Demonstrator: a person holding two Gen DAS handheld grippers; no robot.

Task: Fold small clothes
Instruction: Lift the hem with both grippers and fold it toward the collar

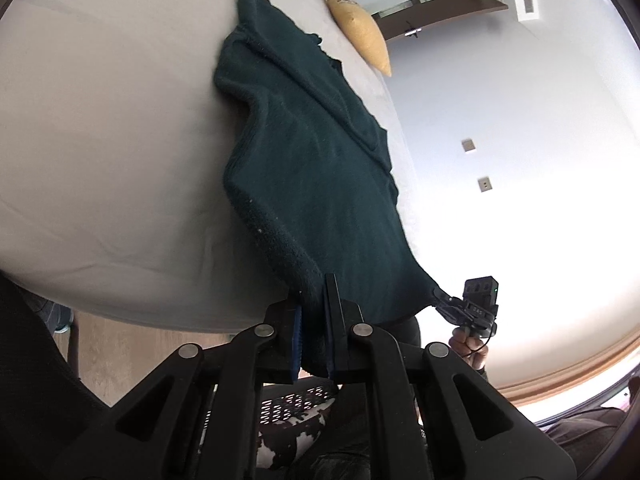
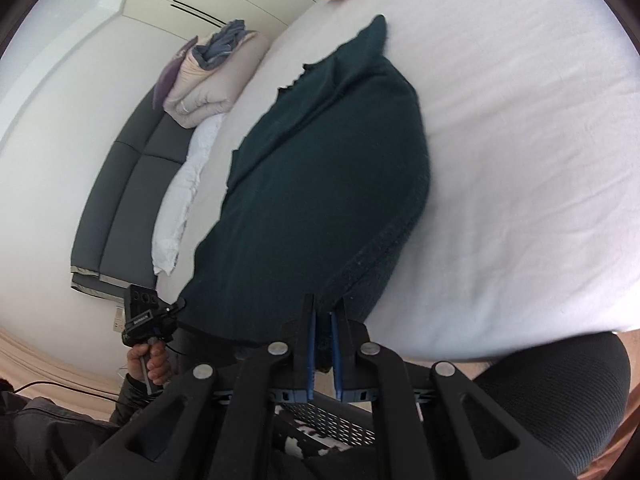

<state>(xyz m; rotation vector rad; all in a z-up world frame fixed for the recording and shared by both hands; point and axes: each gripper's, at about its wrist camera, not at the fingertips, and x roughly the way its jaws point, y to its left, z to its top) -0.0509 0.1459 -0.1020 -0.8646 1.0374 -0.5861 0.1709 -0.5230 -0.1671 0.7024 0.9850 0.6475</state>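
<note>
A dark green knitted garment [image 1: 320,168] is stretched from the white bed [image 1: 100,140] up toward me, its far end resting on the sheet. My left gripper [image 1: 314,312] is shut on one near corner of its hem. My right gripper [image 2: 324,320] is shut on the other near corner of the garment [image 2: 320,184]. Each gripper shows in the other's view: the right one [image 1: 472,308] at the garment's right corner, the left one [image 2: 156,312] at its left corner. The near edge is lifted off the bed.
A yellow pillow [image 1: 360,28] lies at the far end of the bed. A folded beige duvet [image 2: 208,80] and a white pillow [image 2: 180,204] lie against the dark grey headboard [image 2: 120,184]. A black mesh chair back [image 2: 560,400] is near me.
</note>
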